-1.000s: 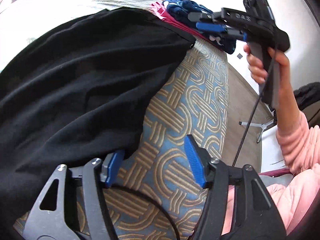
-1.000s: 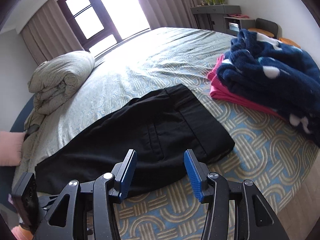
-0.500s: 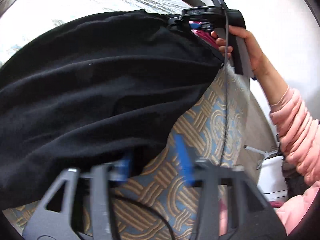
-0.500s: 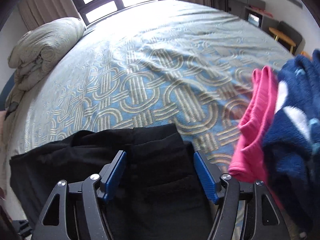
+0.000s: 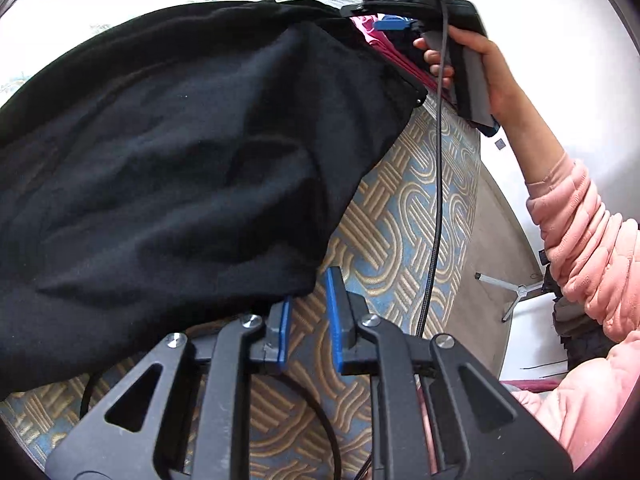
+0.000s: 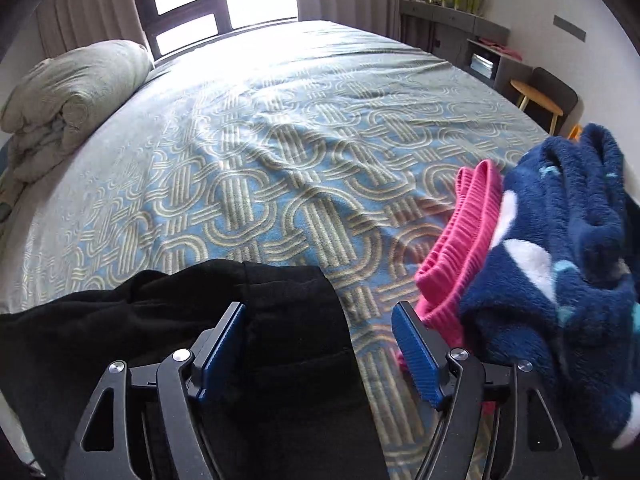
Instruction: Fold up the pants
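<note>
the black pants (image 5: pixel 180 168) lie along the near edge of the patterned bedspread (image 6: pixel 280 168), long axis running from one gripper to the other. the left gripper (image 5: pixel 308 312) sits low at one end, its blue pads narrowed but with a gap, the hem just touching the left pad; no firm grip shows. the right gripper (image 6: pixel 320 344) hovers spread wide over the other end, beside the pink garment (image 6: pixel 460 248) and navy fleece (image 6: pixel 560 288)
</note>
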Available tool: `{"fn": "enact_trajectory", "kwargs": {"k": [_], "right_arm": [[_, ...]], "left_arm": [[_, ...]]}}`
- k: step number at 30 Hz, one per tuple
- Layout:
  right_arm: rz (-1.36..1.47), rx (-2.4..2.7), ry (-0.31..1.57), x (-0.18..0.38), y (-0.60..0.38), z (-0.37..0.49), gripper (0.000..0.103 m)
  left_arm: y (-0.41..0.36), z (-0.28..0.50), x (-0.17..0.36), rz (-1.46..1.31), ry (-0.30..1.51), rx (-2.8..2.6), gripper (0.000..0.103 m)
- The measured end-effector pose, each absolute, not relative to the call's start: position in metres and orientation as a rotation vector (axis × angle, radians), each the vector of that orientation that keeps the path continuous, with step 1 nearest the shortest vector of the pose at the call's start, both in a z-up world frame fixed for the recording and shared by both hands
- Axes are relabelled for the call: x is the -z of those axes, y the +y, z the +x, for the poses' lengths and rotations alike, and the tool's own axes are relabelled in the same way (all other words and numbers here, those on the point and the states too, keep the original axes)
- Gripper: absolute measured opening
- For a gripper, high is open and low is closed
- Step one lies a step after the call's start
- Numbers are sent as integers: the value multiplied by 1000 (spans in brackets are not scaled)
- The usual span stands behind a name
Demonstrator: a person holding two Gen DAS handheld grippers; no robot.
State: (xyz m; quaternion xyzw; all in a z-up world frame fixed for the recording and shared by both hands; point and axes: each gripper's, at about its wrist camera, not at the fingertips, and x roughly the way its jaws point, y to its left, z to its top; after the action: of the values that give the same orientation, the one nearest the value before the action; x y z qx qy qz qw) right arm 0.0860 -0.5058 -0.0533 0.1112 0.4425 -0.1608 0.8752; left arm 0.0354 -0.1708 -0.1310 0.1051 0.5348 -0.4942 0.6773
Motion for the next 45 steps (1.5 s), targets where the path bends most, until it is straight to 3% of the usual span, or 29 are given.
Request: {"fn": "enact_trajectory", "kwargs": {"k": [4,9,16,22,24,25,26,30,33,34,35,45], "right_arm": [[195,345,892,36,-494,48,75],[68,371,1065,74,-483,19,76],[565,477,933,73,-521,-53,76],[894,213,832,92,-514,-63,74],[837,262,849,94,-508,-46,32],[777,333,876,94,-509,-39,17],[776,348,869,92,-512,-36,16],[646,361,875,84,-522,-33,18],[339,402,912,82,-501,-26,48],[270,458,923,79,-497,-25,67],[226,507,940,76,-494,-27,71],[169,542,871,23,-459,-59,71]], "left_arm": [[-174,33,130,261,1181,1114,18],[-181,23,131,277,1159,1093,15],[-173,21,133,255,1140,1072,9],[-172,24,131,246,1144,1061,8],[-172,22,131,247,1142,1058,8],[-172,21,130,253,1138,1055,7],[-171,19,130,258,1133,1053,3],[-171,9,138,277,1140,1054,2],[-167,13,137,234,1148,1064,2],[-167,13,135,234,1144,1068,2],[-166,13,132,238,1137,1073,2],[-146,11,109,197,1067,1044,8]]}}
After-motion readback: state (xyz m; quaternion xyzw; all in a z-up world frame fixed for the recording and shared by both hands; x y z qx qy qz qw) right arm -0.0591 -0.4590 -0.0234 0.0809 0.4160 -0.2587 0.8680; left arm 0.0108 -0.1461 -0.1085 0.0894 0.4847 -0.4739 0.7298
